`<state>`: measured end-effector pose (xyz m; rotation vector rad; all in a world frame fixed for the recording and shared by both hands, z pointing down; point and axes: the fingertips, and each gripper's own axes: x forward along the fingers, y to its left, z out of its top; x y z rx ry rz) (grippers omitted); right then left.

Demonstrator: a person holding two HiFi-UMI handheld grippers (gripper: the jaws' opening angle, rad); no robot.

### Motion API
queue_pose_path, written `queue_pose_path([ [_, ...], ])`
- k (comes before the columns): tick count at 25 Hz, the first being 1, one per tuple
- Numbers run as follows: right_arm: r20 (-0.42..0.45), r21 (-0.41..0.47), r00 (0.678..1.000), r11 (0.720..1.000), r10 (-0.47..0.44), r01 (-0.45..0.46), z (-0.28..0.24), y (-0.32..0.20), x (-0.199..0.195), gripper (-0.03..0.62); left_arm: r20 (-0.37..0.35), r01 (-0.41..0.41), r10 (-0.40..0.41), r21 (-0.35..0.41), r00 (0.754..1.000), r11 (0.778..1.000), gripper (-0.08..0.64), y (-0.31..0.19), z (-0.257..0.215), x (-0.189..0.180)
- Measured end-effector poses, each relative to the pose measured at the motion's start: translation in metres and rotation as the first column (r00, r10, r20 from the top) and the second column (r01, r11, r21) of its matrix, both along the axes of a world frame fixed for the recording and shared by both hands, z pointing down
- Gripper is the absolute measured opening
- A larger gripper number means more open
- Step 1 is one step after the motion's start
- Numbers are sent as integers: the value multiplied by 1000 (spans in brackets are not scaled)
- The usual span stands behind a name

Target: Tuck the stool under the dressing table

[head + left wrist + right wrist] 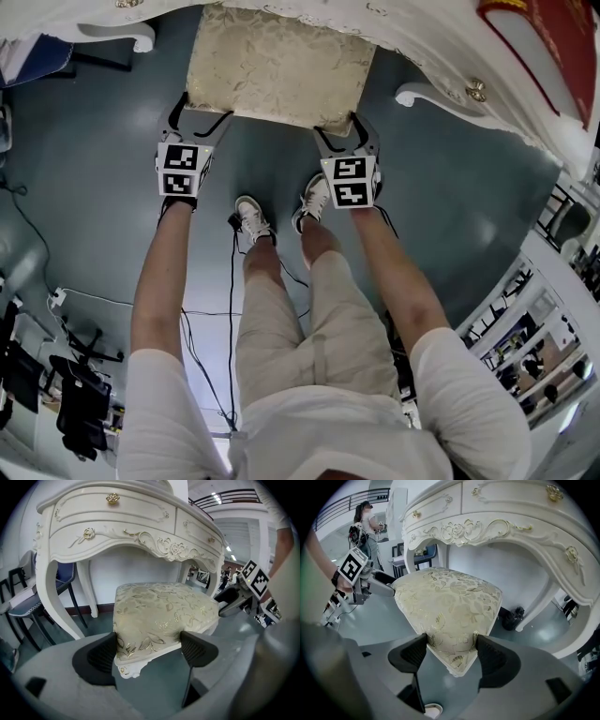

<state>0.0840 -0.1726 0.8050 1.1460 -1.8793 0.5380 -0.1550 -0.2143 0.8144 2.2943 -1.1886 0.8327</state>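
**Cream table, gold stool: the seat is barely in the gap**

Cream-painted and carved, the dressing table [136, 522] fills the far side of both gripper views, with its knee gap open between the curved front legs [51, 597]. The stool [277, 66], topped with a gold-patterned cushion, stands on the grey floor [94, 159] straight in front of that gap. In the head view its far edge lies right at the table's front rim, and nearly all of the seat is out in the open. Judged from that, the task is only starting: the stool is lined up, and almost the whole push inward is left to do.

The left gripper [199, 112] has its jaws closed onto the near left corner of the cushion. The right gripper [341, 131] clamps the near right corner the same way. Each gripper view shows the dark pads pressed against the fabric on both sides of its corner.

Around this, a dark chair [28, 606] stands just outside the table's left leg, clear of the gap. A small dark thing [512, 618], too blurred to name, sits on the floor near the right legs and is the likeliest snag. Cables [232, 309] trail past the person's shoes [251, 217], behind the stool.
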Motion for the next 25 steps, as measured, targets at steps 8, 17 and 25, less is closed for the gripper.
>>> queue_pose_path([
  [8,6,30,1000,999,21,-21,0,-22,3,336,-6,5,-5,3,1000,1000,433,-23,-1,4],
  [17,12,55,999,998,34,-34,0,-54,10,331,-9,13,-13,13,1000,1000,433,-56,-1,11],
  [25,23,67,999,997,35,-36,1,-78,19,325,-32,17,-17,13,999,1000,431,-82,-1,18],
])
